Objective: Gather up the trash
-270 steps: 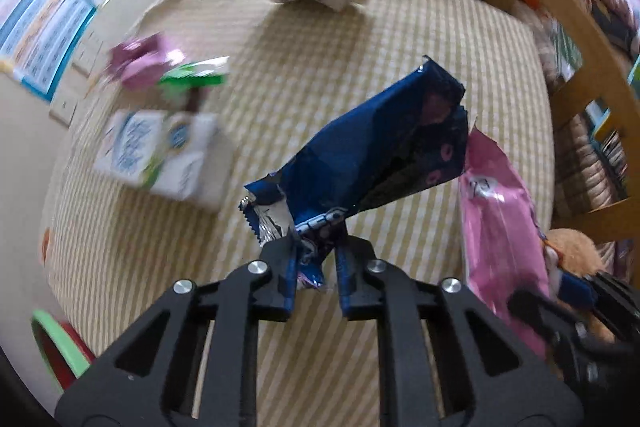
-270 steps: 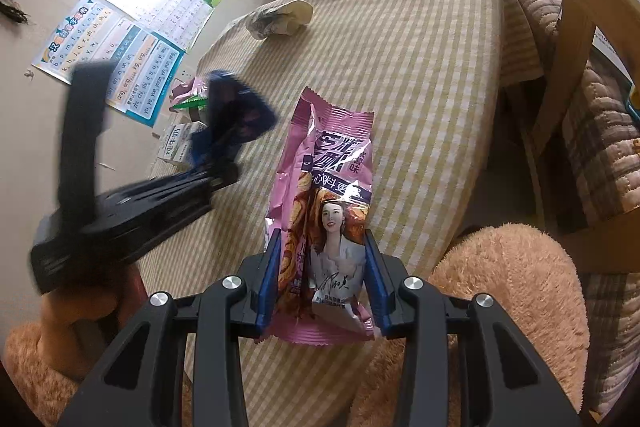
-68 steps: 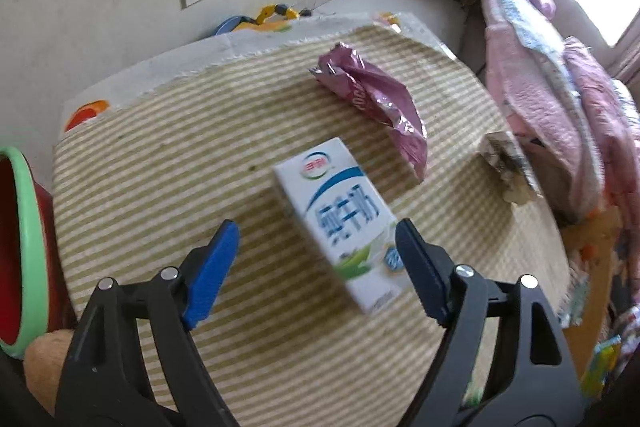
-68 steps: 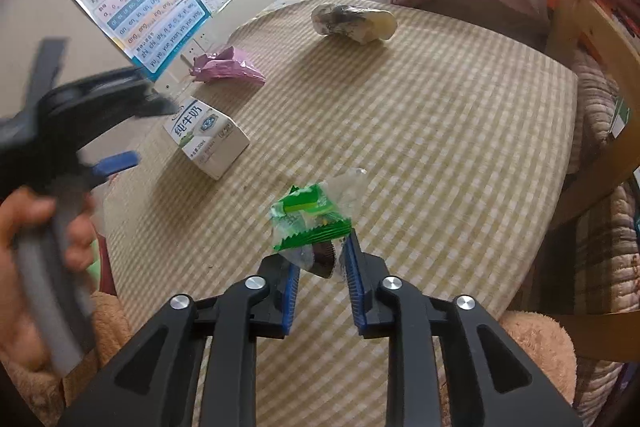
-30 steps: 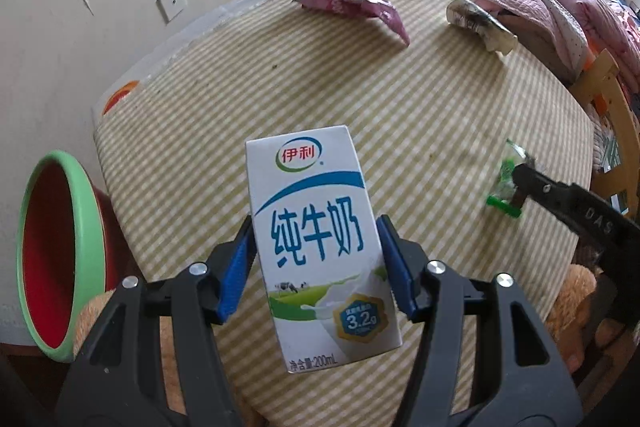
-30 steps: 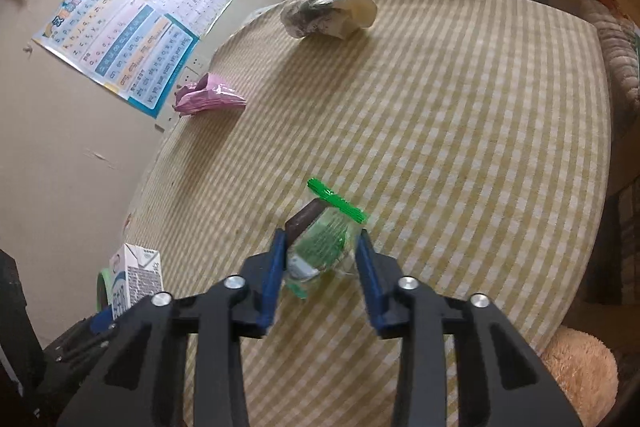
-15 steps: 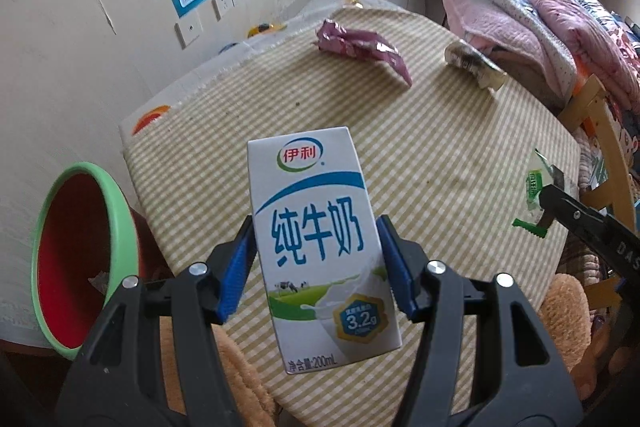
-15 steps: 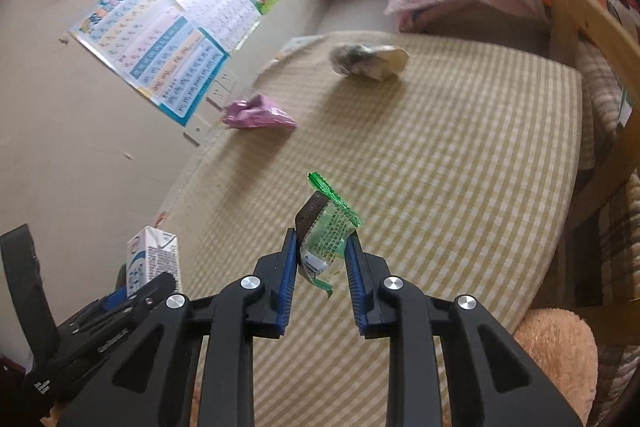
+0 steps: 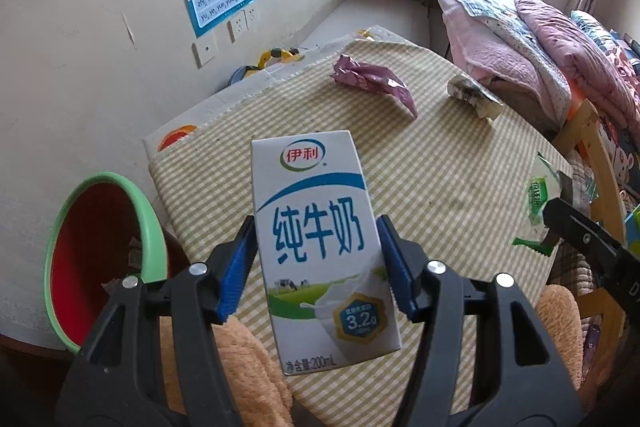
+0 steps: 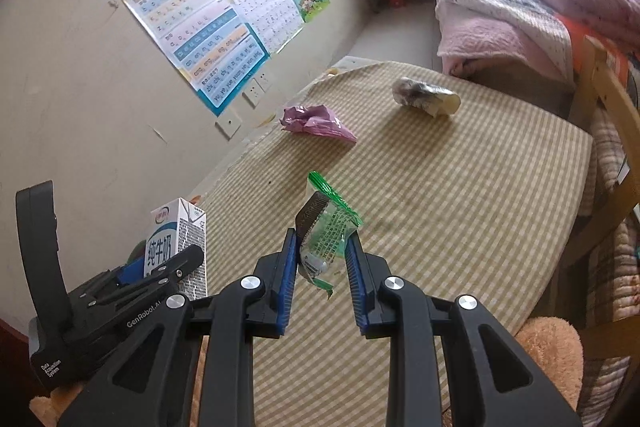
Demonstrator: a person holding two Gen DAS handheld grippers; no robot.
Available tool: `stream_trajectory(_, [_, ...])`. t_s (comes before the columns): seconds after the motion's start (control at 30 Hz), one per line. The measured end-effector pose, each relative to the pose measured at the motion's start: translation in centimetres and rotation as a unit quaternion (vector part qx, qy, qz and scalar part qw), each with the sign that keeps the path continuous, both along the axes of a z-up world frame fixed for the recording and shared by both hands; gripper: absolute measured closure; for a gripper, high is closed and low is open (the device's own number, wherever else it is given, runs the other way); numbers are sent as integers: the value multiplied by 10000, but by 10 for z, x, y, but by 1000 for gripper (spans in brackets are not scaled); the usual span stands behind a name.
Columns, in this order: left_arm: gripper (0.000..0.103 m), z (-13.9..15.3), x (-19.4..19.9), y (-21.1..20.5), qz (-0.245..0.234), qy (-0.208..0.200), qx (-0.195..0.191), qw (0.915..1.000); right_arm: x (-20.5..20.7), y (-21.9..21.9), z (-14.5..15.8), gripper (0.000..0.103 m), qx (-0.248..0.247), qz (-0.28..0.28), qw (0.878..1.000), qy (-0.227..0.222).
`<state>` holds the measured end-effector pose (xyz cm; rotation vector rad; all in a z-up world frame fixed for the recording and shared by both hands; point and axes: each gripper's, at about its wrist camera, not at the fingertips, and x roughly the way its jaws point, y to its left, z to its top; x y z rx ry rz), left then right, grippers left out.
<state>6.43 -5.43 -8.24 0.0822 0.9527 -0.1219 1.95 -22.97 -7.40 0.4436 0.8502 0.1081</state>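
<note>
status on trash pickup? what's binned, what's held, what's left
Binned: some scraps show inside the red bin. In hand: left claw clamps the milk carton; right claw pinches the green wrapper. Left on the table: purple wrapper and crumpled grey wrapper.

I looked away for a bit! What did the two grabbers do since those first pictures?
The blue and pink wrappers are gone. The left gripper grabbed the milk carton and lifted it off the table; the right gripper lifted the green wrapper. The purple wrapper and crumpled packet stayed put.
</note>
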Motion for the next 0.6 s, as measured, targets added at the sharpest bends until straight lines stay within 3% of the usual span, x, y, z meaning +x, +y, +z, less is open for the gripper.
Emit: stream_trajectory(0.6, [46,14,-10,24,104,-222,-214,9995,-3,30,19,79,-396,266,9988,-146])
